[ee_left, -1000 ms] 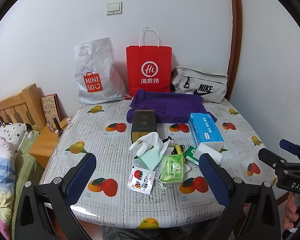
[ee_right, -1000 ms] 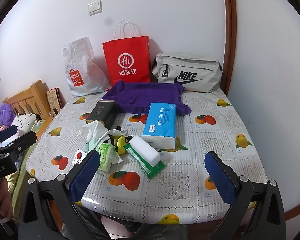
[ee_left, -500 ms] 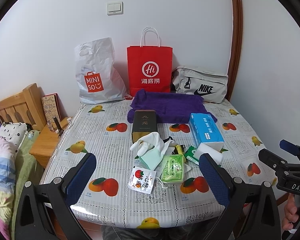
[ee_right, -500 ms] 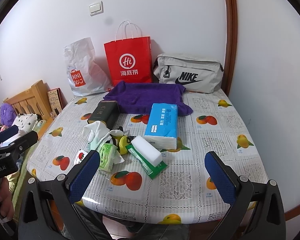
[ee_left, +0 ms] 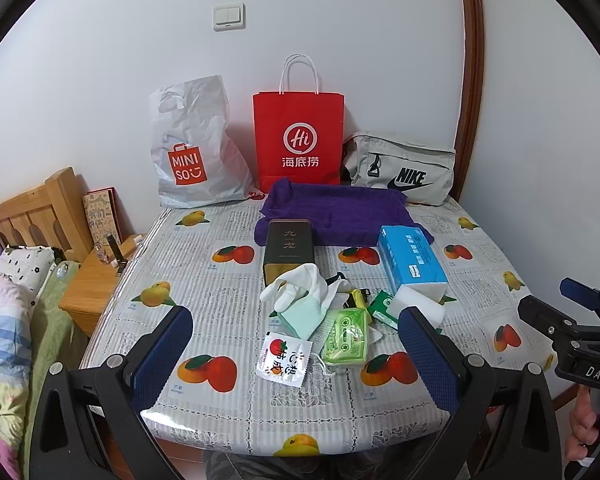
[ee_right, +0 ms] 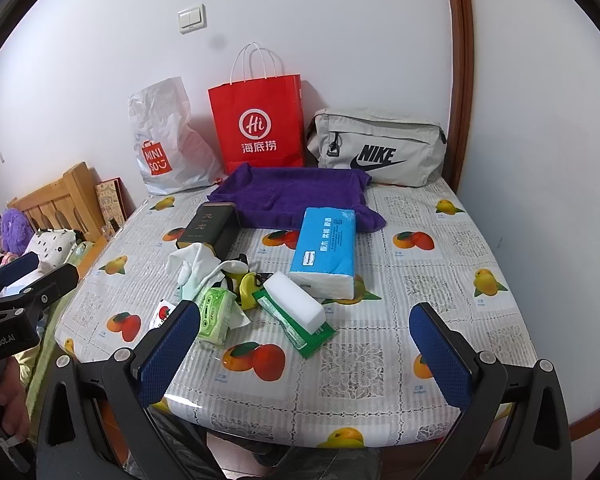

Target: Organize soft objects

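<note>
Left wrist view shows your left gripper spread and empty below the middle; the limp white glove looks light, so pinch its bunched cuff, probably.

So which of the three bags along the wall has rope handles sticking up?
The red paper bag, in the middle; the white plastic bag and grey Nike bag show none.

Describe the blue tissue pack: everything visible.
The blue tissue pack is a soft plastic-wrapped brick, blue on top with white print, white tissue showing at its near end. It lies flat on the fruit-print tablecloth, long axis pointing towards the wall. Its far end overlaps the purple towel; the white sponge block sits at its near corner. Neither gripper touches it.
</note>
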